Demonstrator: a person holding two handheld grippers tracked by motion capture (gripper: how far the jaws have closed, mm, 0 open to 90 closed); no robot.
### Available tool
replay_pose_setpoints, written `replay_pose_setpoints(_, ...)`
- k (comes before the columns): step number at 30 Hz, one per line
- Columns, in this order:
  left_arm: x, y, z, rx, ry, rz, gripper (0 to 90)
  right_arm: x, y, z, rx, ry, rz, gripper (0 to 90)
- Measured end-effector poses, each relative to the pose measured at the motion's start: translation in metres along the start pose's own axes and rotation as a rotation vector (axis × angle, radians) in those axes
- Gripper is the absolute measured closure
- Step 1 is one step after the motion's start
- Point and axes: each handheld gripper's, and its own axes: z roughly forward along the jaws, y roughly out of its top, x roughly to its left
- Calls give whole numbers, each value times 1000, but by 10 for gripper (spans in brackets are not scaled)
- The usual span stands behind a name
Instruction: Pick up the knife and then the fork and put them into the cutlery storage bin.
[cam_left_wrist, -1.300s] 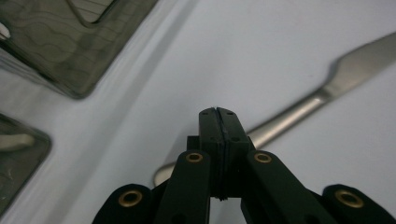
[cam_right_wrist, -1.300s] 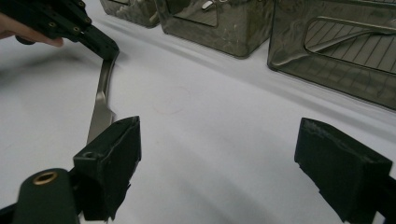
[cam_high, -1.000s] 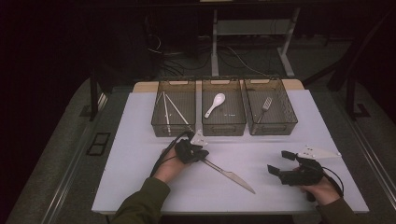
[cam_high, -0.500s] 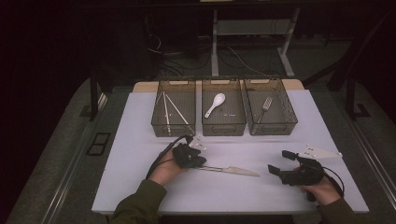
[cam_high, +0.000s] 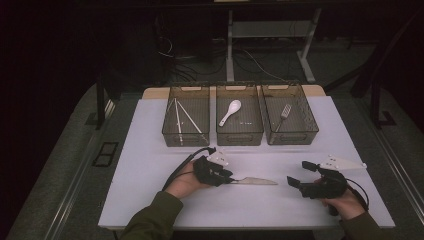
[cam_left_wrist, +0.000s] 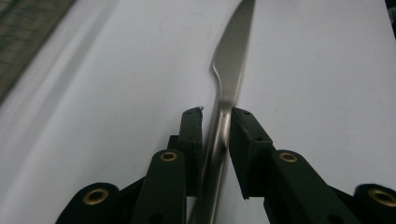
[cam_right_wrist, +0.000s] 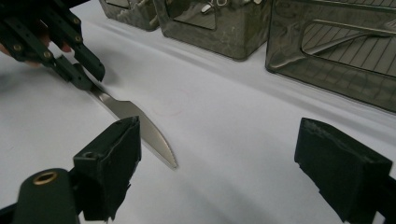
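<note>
Left gripper (cam_high: 231, 178) jaws clamp knife (cam_high: 255, 181) handle (blade on bare mid-table).

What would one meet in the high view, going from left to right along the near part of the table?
Left tool → knife → right tool.

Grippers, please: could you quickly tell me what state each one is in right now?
Left gripper: shut on the knife handle.
Right gripper: open, holding nothing.
</note>
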Motion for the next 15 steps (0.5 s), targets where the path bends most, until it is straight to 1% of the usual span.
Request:
replay_pose_setpoints(1, 0, 0, 2, 3, -8, 7, 731, 0, 0, 0, -1, 0, 0, 148)
replay_pose_setpoints(2, -1, -1, 4, -4, -10, -4, 731, 0, 0, 0, -2, 0, 0, 148)
replay_pose_setpoints(3, 1, -1, 6, 7, -9, 24, 734, 0, 0, 0, -2, 0, 0, 148)
replay_pose_setpoints(4, 2, -1, 7, 3, -12, 27, 741, 0, 0, 0, -2, 0, 0, 148)
replay_pose_setpoints(6, 3, -3, 7, -7, -25, 24, 749, 0, 0, 0, -2, 0, 0, 148)
replay_pose_setpoints(7, 3, -4, 7, -7, -34, 9, 755, 0, 0, 0, -2, 1, 0, 148)
replay_pose_setpoints(8, 3, -5, 7, -13, -37, 6, 763, 0, 0, 0, -2, 2, 0, 148)
replay_pose_setpoints(10, 2, -4, 7, -11, -33, 9, 772, 0, 0, 0, -1, 3, 2, 148)
replay_pose_setpoints(11, 2, -3, 8, -9, -27, 29, 779, 0, 0, 0, -1, 3, 2, 148)
replay_pose_setpoints(13, 0, -2, 8, -1, -16, 16, 791, 0, 0, 0, -3, 3, 3, 148)
replay_pose_setpoints(15, -1, -2, 7, 7, -9, 18, 793, -1, 0, 0, -5, 3, 5, 148)
